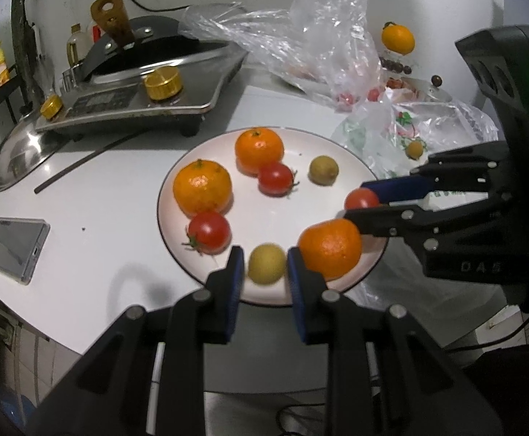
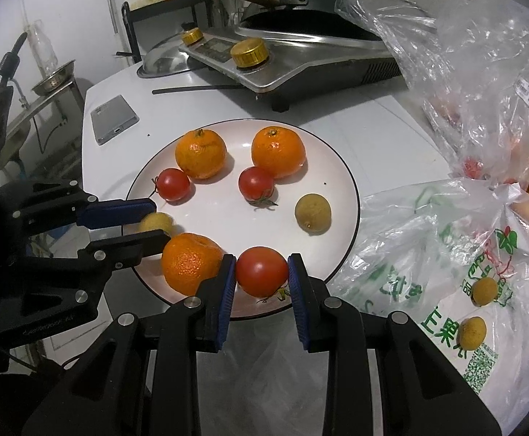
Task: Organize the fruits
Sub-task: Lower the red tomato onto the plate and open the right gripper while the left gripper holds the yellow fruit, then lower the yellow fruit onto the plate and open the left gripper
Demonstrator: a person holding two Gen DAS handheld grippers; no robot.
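My left gripper (image 1: 265, 267) pinches a small yellow-green round fruit (image 1: 266, 263) at the near rim of the white round plate with a dark edge line (image 1: 322, 138). My right gripper (image 2: 262, 272) pinches a red cherry tomato (image 2: 262, 271) at the plate's near edge, just beside an orange mandarin (image 2: 191, 262).

Risks, as I judge them:
- Both fruits are round and smooth. Excess squeeze could bruise the tomato or shoot either fruit out of the pads.
- The two tools work near each other, with the mandarin between them. A sideways move could nudge it over the rim.
- Release on the sloped rim could let a fruit roll off onto the white tabletop (image 1: 112, 196).

Count on the plate, held items included:
- Mandarins: three.
- Tomatoes: three.
- Yellow-green fruits: two.

Two more yellow-green fruits lie on the printed plastic bag (image 2: 428, 254).
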